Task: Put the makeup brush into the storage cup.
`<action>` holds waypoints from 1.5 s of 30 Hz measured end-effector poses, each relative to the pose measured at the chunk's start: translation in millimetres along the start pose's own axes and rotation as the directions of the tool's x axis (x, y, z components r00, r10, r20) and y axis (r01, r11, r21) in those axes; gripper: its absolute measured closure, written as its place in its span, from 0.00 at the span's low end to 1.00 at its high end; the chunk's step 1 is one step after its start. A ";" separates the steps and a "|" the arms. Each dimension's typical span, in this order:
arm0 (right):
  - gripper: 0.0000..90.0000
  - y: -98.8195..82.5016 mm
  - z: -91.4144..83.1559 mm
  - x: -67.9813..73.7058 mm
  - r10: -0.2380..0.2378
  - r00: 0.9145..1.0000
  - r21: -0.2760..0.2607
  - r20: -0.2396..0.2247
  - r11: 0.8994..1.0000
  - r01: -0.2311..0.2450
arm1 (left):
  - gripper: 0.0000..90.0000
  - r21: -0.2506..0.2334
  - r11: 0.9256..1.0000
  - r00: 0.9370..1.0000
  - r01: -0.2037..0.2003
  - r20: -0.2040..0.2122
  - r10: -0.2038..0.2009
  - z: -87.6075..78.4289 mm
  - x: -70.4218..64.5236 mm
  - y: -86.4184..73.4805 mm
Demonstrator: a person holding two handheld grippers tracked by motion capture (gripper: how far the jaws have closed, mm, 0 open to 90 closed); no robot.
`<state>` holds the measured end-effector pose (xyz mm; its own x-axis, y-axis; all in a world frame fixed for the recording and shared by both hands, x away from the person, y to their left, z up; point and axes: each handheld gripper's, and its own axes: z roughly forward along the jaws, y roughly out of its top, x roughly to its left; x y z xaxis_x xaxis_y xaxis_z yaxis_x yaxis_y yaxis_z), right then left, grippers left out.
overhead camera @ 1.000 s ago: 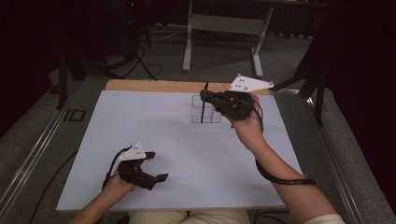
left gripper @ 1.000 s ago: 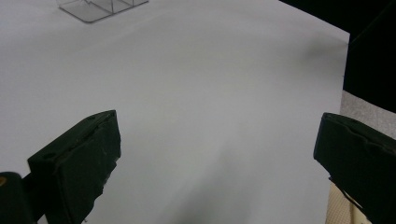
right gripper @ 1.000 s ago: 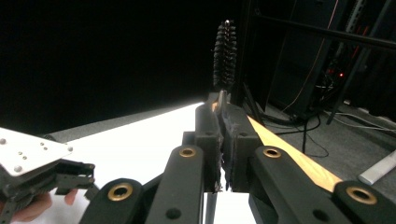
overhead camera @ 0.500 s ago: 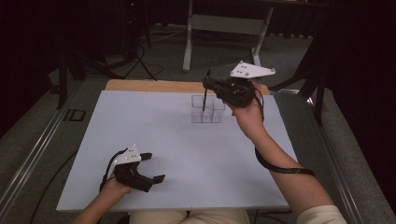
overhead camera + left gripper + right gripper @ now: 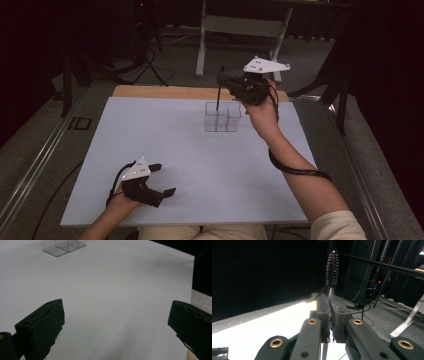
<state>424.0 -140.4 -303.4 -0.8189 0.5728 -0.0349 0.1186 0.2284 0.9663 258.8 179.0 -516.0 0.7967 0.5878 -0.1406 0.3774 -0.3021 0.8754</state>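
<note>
My right gripper [image 5: 231, 84] hovers over the far middle of the white table [image 5: 150, 135], shut on a thin black brush [image 5: 219, 92] that stands nearly upright. In the right gripper view the pads [image 5: 324, 312] pinch the brush's wire stem, and the bristled end [image 5: 332, 265] rises above them. The brush's lower end hangs at the top of a small clear compartment box [image 5: 223, 117]; whether it is still inside I cannot tell. My left gripper [image 5: 163, 179] rests at the front left, open and holding nothing. From the left gripper [image 5: 115, 325] the box [image 5: 63, 246] lies far ahead.
A wooden strip [image 5: 165, 92] runs along the table's far edge. Behind it stand a white metal frame [image 5: 240, 25] and dark stands with cables on the floor. A black cable [image 5: 295, 170] loops from the right forearm.
The right hand has risen and drifted toward the far right, drawing the brush upward out of the clear box. The left gripper stays where it was.
</note>
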 end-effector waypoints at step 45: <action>0.95 -47.4 68.4 -36.3 0.047 0.991 0.088 0.129 0.994 -0.059 | 0.02 -0.056 0.998 1.000 0.004 0.010 -0.003 -6.2 2.6 -3.0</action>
<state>486.5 -118.2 -365.4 -0.7331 0.6798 -0.0218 0.2155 0.2625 0.9405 256.8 186.1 -516.2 0.8003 0.5809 -0.1483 0.3536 -0.2576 0.8992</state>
